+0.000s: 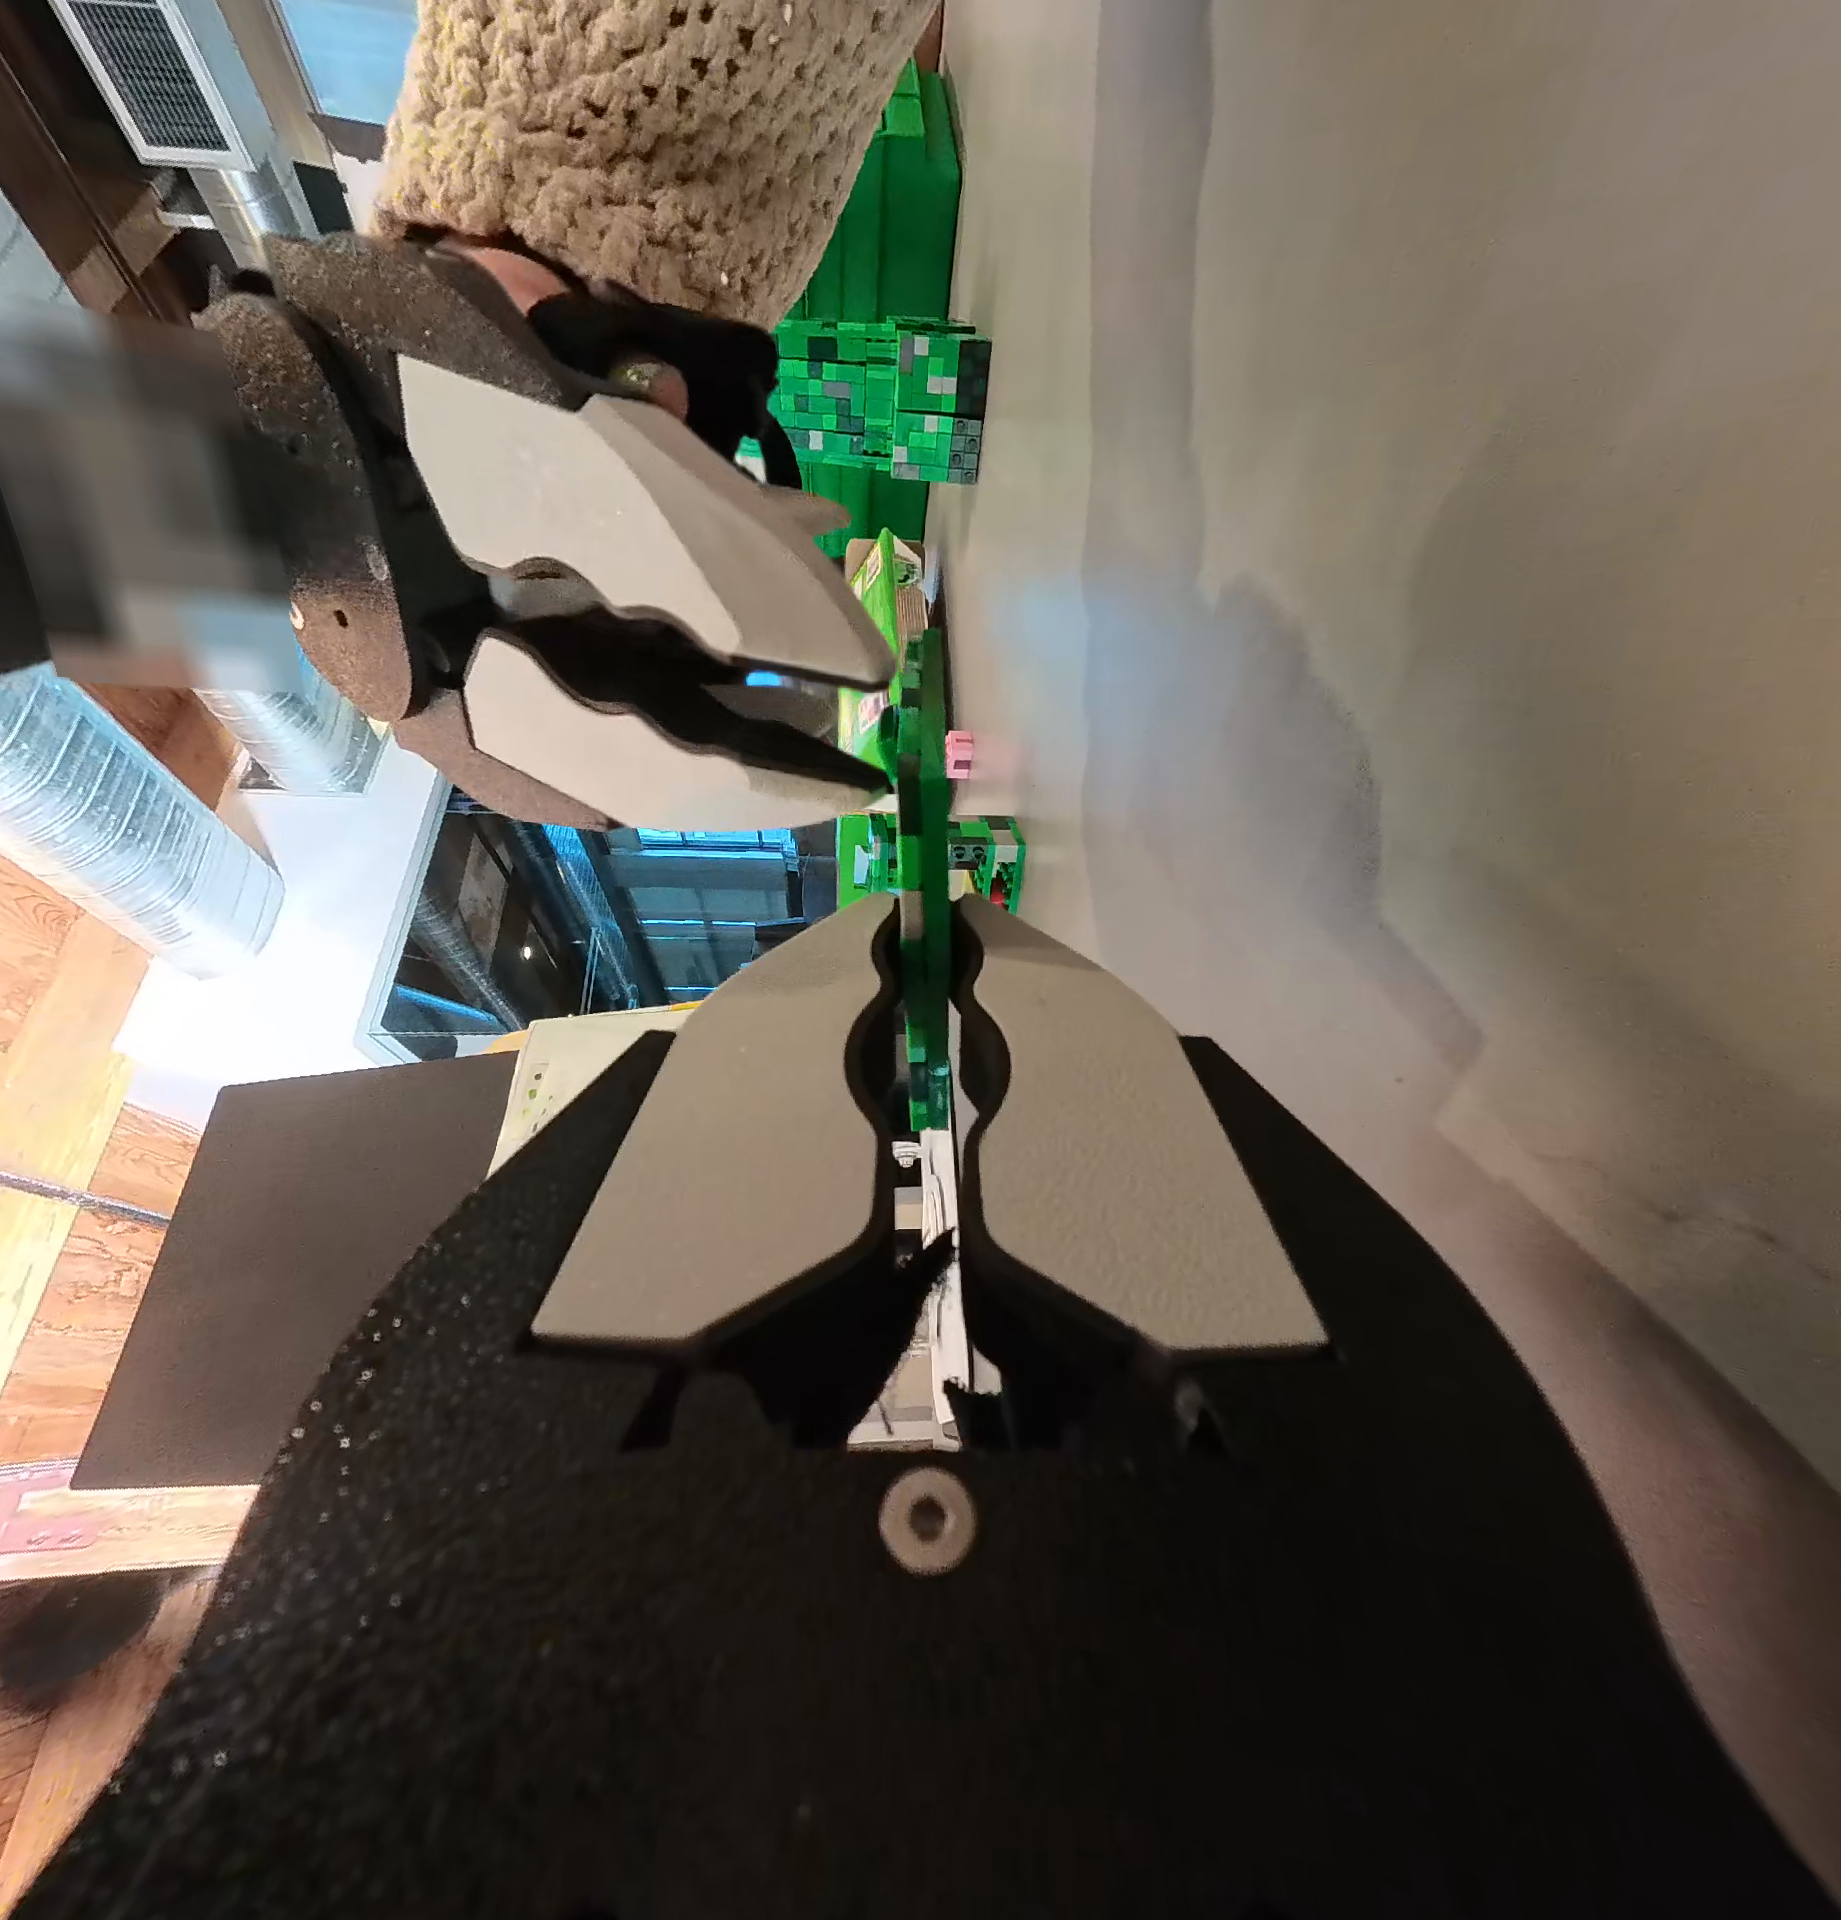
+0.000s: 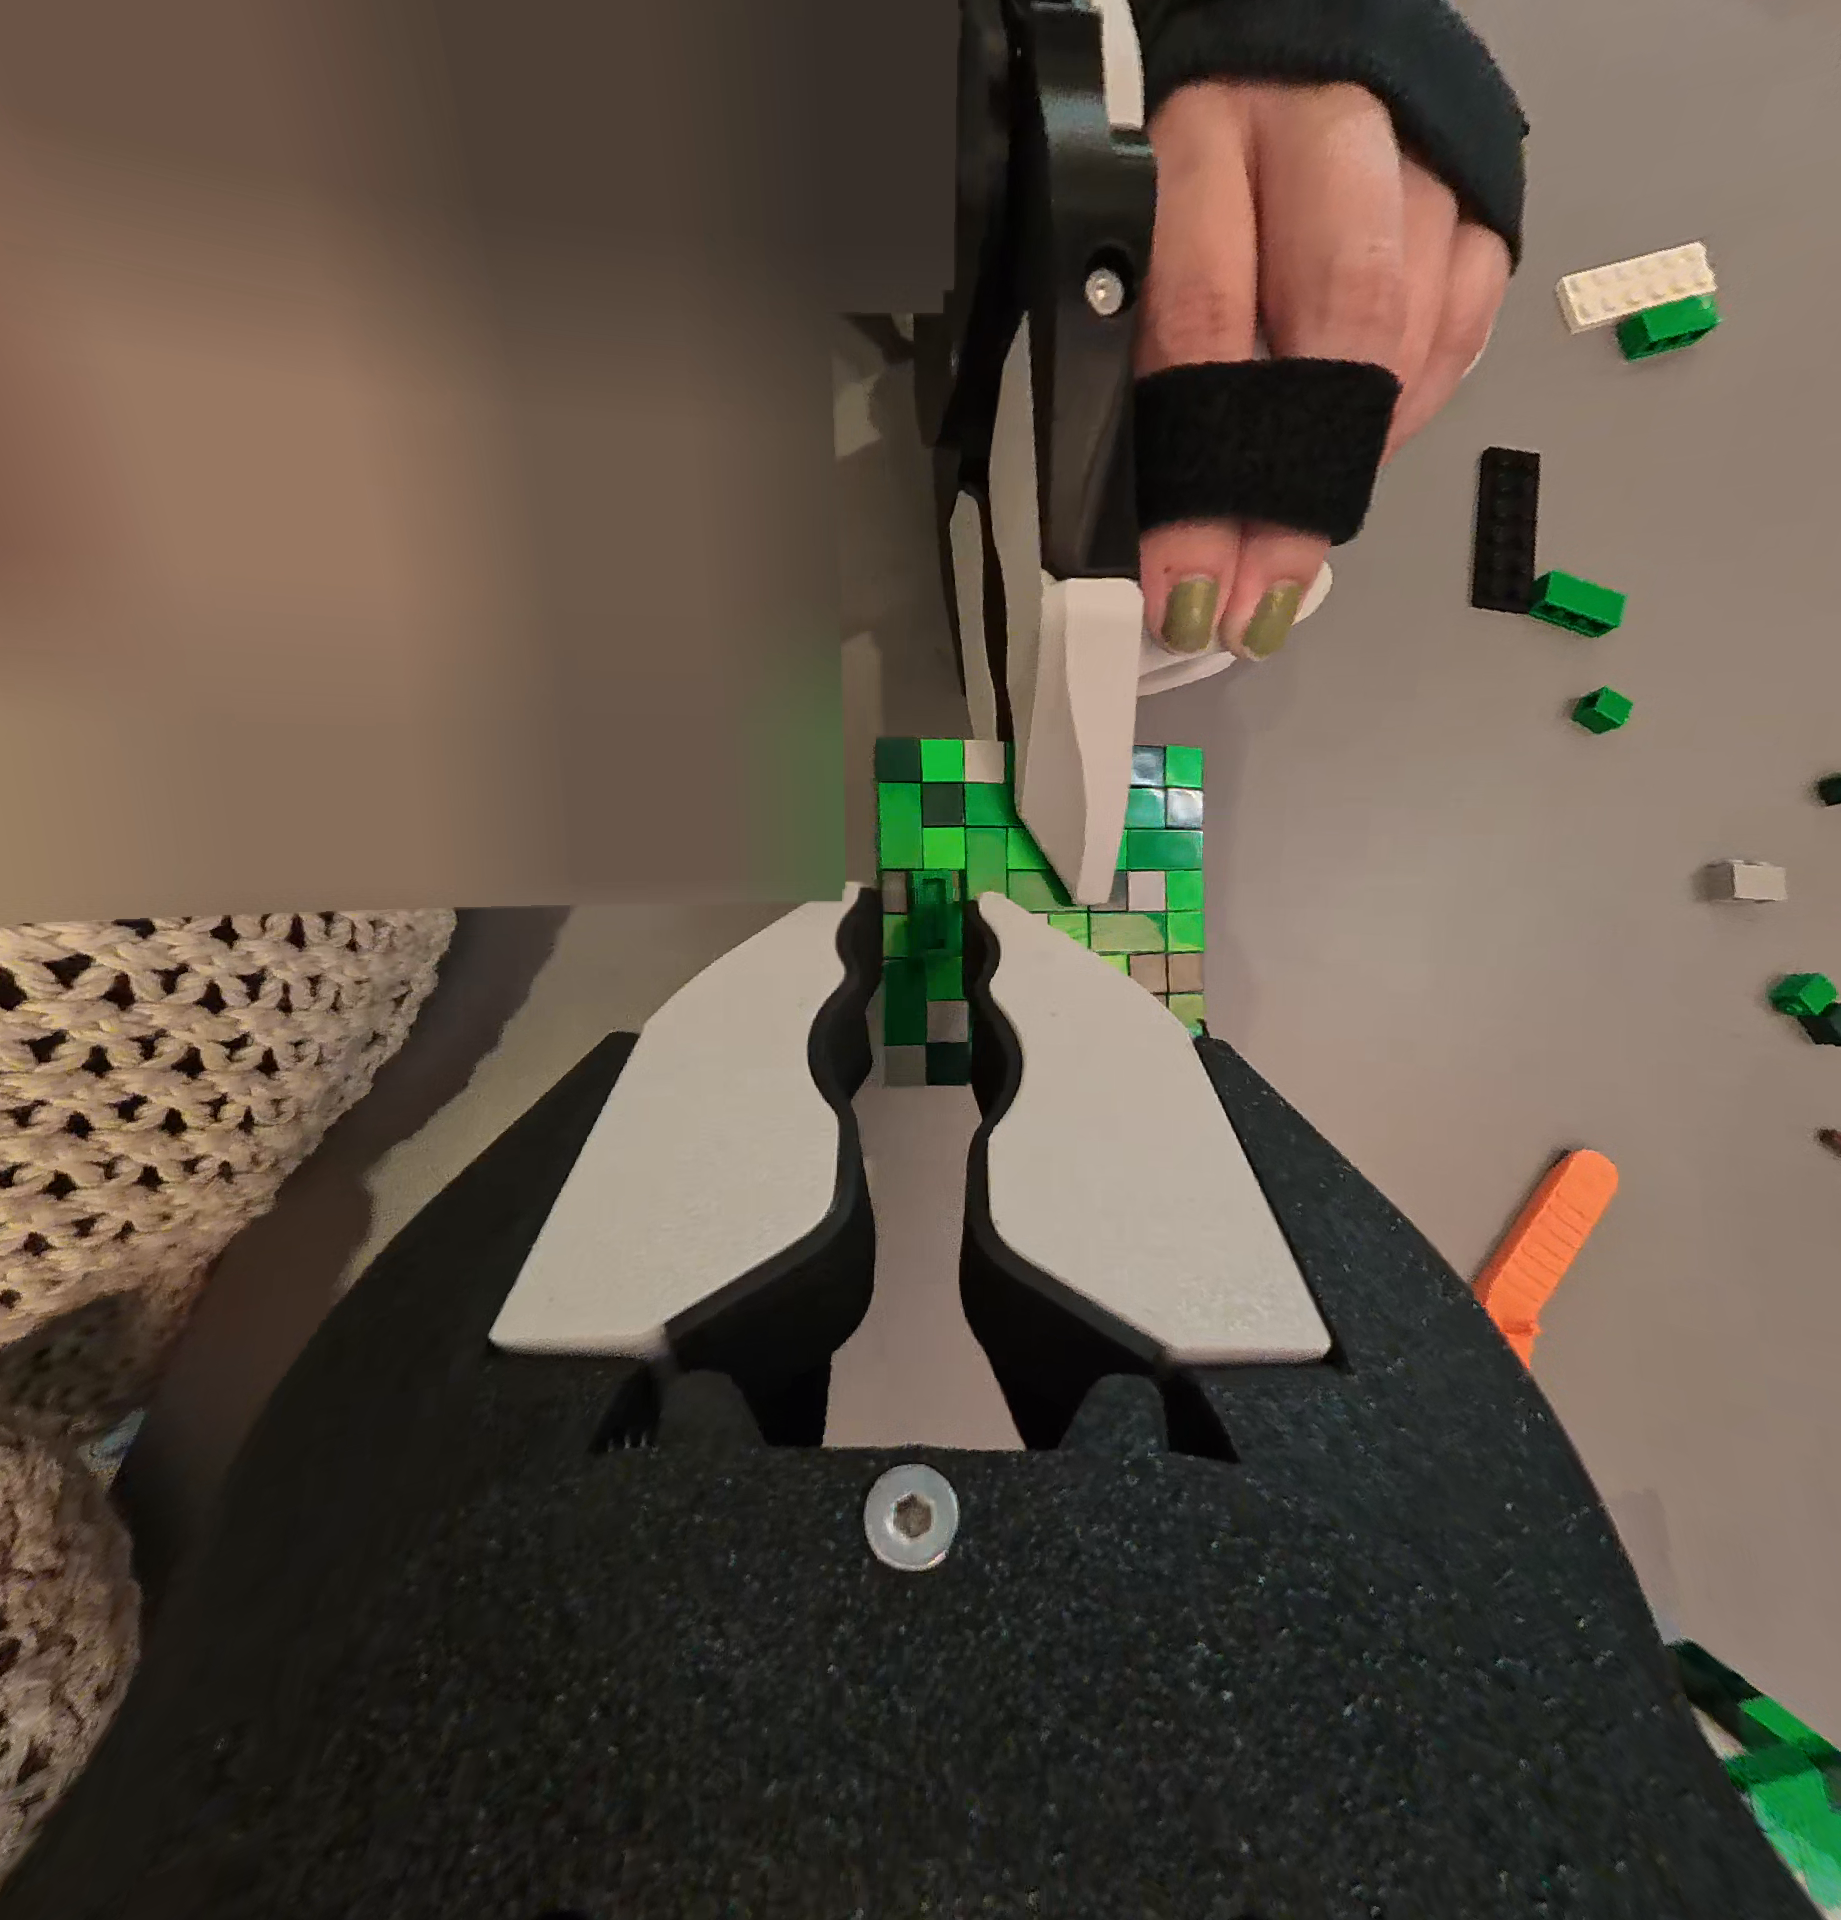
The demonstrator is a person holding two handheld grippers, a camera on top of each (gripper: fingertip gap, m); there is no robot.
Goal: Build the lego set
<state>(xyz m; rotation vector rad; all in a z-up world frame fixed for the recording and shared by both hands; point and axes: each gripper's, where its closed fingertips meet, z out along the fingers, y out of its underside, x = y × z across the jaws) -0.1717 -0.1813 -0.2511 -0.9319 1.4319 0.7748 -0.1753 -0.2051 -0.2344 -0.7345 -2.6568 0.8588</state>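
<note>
A flat green mosaic plate (image 2: 1155, 862) of tiled green, dark and grey squares is held up on edge above the grey table. My left gripper (image 1: 926, 914) is shut on it, and the left wrist view shows the plate (image 1: 921, 790) edge-on between the fingers. In the right wrist view the left gripper (image 2: 1051, 831) comes down from above onto the plate. My right gripper (image 2: 926, 904) faces the plate's tiled side, its fingertips narrowly closed around a small green piece (image 2: 928, 914) against the plate. It also shows in the left wrist view (image 1: 885, 732).
Loose parts lie on the table to the right: a white brick (image 2: 1633, 286), a black plate (image 2: 1506, 530), green bricks (image 2: 1576, 603), a grey brick (image 2: 1745, 881) and an orange brick separator (image 2: 1550, 1236). A built green block (image 1: 895, 405) and a pink brick (image 1: 960, 753) stand beyond. Only a small space, under 4 cm, lies between the two pairs of fingers. The white brick (image 2: 1633, 286) is about 30 cm from both grippers' fingertips.
</note>
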